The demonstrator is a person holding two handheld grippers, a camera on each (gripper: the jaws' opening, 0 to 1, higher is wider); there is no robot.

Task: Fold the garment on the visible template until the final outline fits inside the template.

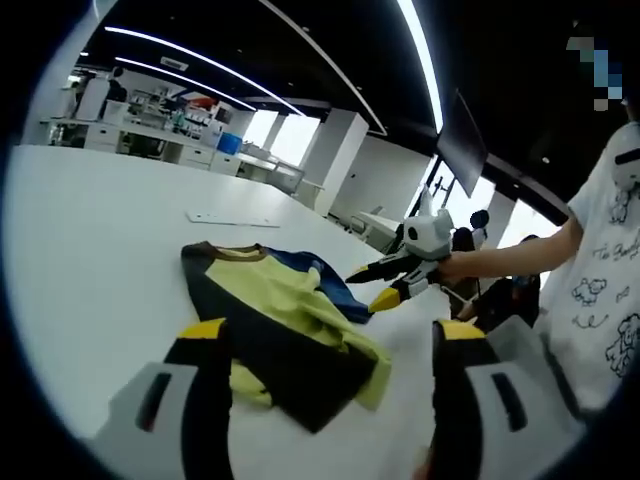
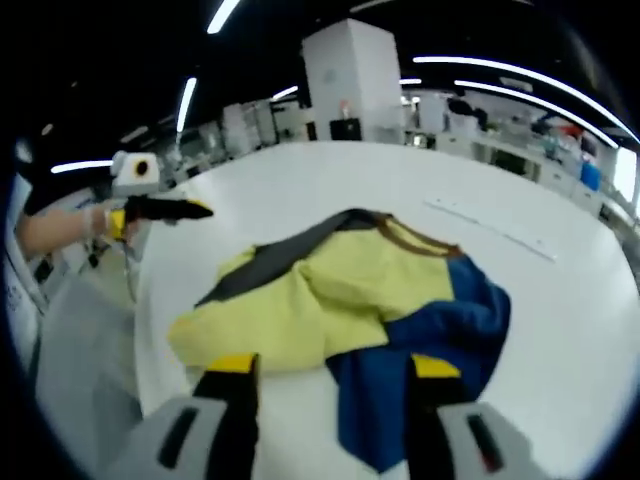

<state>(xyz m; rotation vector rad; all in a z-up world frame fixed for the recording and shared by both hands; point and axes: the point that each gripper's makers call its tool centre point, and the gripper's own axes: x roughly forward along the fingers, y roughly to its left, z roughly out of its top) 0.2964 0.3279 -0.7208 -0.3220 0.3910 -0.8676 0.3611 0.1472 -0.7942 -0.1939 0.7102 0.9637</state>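
On the white tabletop [image 2: 420,190] the crumpled yellow, navy and black fabric garment [image 2: 350,300] lies bunched in a heap, partly doubled over itself, near the table edge on my side. My left gripper [image 1: 330,355] hangs just above its near black corner with the jaws spread and nothing between them; my right gripper [image 2: 325,385] is likewise released, jaws apart over the navy portion, holding no cloth. From the left gripper view, the right gripper's yellow-tipped jaws sit at the garment's far blue edge; whether they touch it I cannot tell. I judge the step in hand to be taking hold of the garment to spread and fold it, little of the folding being done. To do it well, each claw should pinch a single layer at an outer corner or hem, not a bunched wad, then draw the cloth flat before any fold, keeping it well inside the table edge. A thin pale strip [image 2: 495,228] lies flat beyond the garment; I cannot confirm it is the template. Surface is smooth, white, unmarked. Room is a large open workshop with ceiling strip lights [image 1: 420,50], white benches and a white pillar [image 2: 350,80] beyond.
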